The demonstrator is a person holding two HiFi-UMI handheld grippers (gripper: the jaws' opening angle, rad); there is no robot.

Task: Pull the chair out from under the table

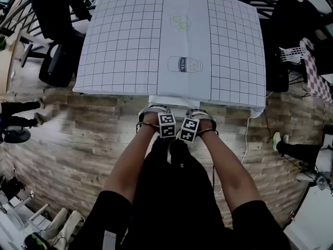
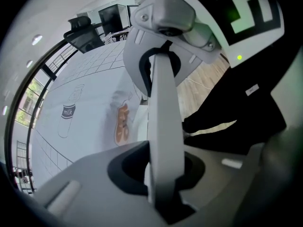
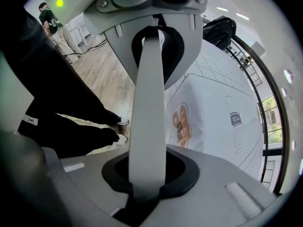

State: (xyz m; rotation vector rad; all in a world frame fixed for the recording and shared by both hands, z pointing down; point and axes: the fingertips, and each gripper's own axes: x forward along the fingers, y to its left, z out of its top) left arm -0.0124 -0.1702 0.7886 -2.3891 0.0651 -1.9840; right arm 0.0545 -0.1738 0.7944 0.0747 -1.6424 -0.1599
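The chair (image 1: 167,100) is pale grey and sits tucked under the near edge of the table (image 1: 125,51), with only the top of its back showing. My left gripper (image 1: 156,116) and right gripper (image 1: 201,120) sit side by side on that top rail, marker cubes almost touching, both pointing down. In the left gripper view the rail (image 2: 163,108) runs as a pale strip straight into my left gripper (image 2: 161,174), which is shut on it. The right gripper view mirrors this: the rail (image 3: 149,103) passes into the right gripper (image 3: 147,174), also shut on it.
A white gridded cloth with a printed milk bottle (image 1: 184,64) covers the table. A black office chair (image 1: 57,61) stands at the table's left and dark furniture at its right. A white cable (image 1: 244,139) lies on the wooden floor. People's feet (image 1: 21,113) show at the left edge.
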